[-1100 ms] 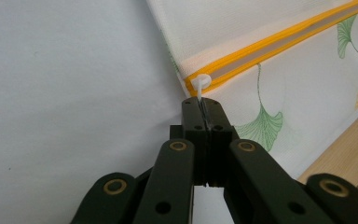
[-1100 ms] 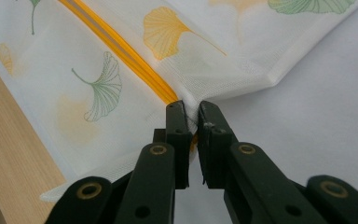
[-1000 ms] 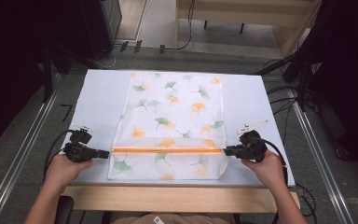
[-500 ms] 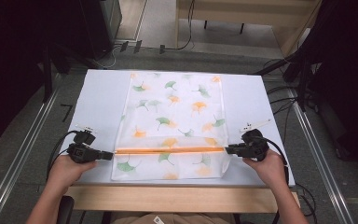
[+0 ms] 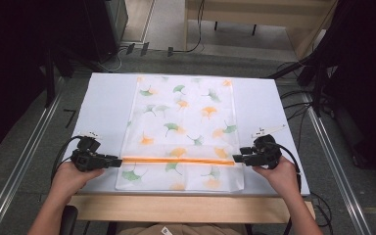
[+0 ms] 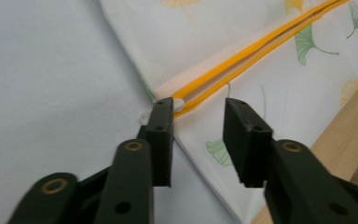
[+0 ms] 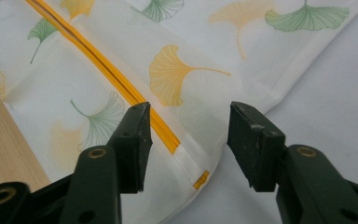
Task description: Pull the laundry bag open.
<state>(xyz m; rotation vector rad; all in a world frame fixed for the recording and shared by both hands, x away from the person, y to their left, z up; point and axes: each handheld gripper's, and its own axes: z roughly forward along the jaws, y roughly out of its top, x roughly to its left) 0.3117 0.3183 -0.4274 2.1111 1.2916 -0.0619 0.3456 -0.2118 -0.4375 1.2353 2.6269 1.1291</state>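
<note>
While the cloth (image 5: pixel 183 125) lies flat along the middle of the white bench (image 5: pixel 103 105), its near end is folded over so that the orange hem (image 5: pixel 176 160) runs straight across, parallel to the wooden edge (image 5: pixel 186 208) nearest you. Judge the fold before moving on: both hem ends should sit square over the cloth's side edges, and the near flap should lie without puckers. If you regrip, take both hem ends together and pull evenly, or the thin fabric will likely skew.

Your left hand-held gripper (image 6: pixel 198 116) sits at the hem's left end, its jaws having just been opening; they stand apart, one pad brushing the corner, nothing clamped. Your right hand-held gripper (image 7: pixel 189 123) sits at the hem's right end, jaws likewise just opened and apart, the cloth lying loose beneath them.

Look at the material: a light, slightly sheer woven fabric, white, printed with green and orange ginkgo leaves (image 7: pixel 182 74). Its hem is a narrow, doubled orange band.
</note>
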